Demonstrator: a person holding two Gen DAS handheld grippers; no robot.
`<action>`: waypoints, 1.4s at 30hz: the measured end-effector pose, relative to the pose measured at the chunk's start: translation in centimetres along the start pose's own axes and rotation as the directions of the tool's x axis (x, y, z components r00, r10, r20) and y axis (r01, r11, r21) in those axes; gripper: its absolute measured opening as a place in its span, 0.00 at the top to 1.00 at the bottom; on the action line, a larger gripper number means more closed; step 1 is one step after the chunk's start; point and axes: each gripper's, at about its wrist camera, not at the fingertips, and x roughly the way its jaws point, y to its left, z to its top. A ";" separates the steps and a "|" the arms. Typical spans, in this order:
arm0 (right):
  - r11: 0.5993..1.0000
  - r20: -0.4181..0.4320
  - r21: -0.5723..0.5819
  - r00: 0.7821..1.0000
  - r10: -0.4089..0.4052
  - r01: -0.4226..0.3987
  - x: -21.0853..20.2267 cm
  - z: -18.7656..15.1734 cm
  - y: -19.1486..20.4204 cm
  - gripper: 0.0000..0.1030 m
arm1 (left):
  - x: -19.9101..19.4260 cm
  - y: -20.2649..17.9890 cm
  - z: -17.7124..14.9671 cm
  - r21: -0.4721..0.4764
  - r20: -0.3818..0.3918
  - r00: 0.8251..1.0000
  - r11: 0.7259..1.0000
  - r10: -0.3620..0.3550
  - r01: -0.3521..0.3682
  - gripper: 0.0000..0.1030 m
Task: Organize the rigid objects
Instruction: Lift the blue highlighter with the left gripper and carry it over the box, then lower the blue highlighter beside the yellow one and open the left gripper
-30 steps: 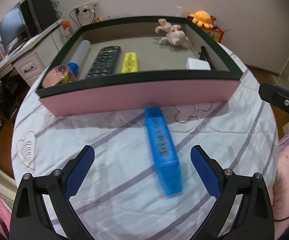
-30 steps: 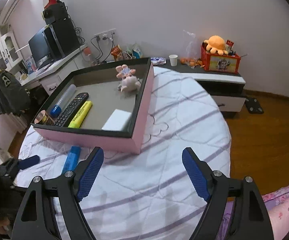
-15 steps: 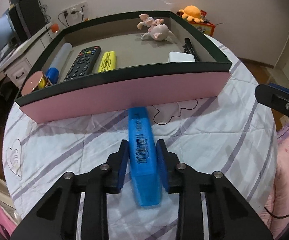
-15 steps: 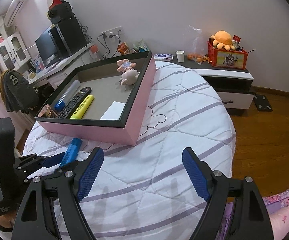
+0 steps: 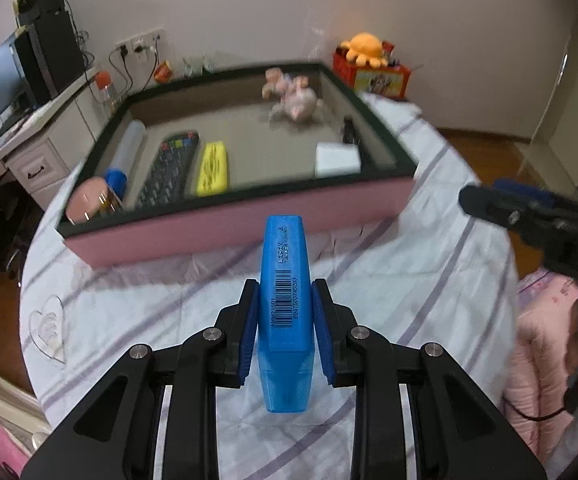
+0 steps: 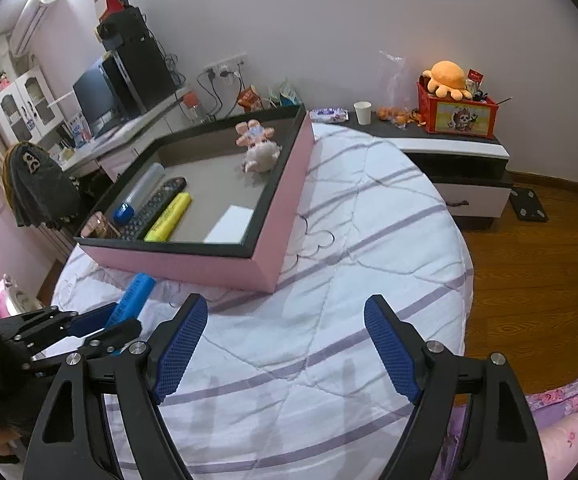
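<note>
The blue highlighter was pinched at its middle between the two blue pads of the left gripper, its capped end projecting past the fingertips towards the pink-sided tray and its other end hanging back between the black finger arms, above the striped bedspread. The right gripper was held with its fingers spread wide and nothing between them, over the bedspread, just beside the left gripper. A yellow highlighter and a remote control were seen lying side by side inside the tray.
</note>
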 end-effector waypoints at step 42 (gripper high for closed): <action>0.999 0.042 -0.041 0.999 -0.030 0.032 2.6 5.9 0.8 0.20 | 6.2 2.4 8.2 -0.112 -0.049 0.998 0.993 0.042 -0.047 0.19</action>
